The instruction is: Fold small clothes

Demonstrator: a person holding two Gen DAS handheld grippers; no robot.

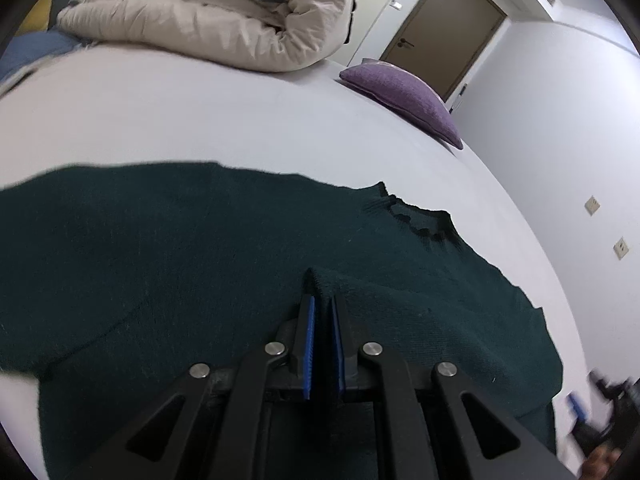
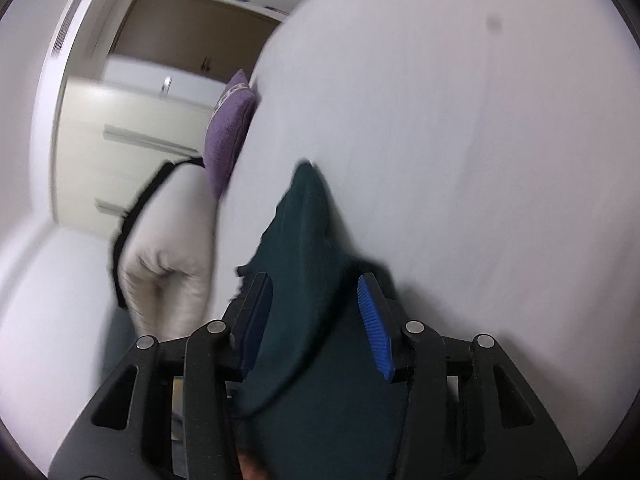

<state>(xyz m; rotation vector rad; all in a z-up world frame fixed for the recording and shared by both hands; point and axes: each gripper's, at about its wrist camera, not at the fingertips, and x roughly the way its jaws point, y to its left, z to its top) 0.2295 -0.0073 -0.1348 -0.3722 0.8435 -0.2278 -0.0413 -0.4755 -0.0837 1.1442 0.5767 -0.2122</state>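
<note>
A dark green knit sweater (image 1: pixel 200 248) lies spread on the white bed (image 1: pixel 200 120), its ribbed collar (image 1: pixel 420 220) to the right. My left gripper (image 1: pixel 322 304) is shut on a pinched fold of the sweater near its lower middle. In the right wrist view, blurred by motion, my right gripper (image 2: pixel 316 292) stands open with part of the same sweater (image 2: pixel 304 240) lying between its blue pads (image 2: pixel 372 320). The right gripper also shows at the lower right edge of the left wrist view (image 1: pixel 600 412).
A rolled cream duvet (image 1: pixel 224 12) lies at the far side of the bed, and it shows in the right wrist view (image 2: pixel 168 248). A purple cushion (image 1: pixel 404 96) sits by the bed's right edge. A brown door (image 1: pixel 440 28) and white walls stand beyond.
</note>
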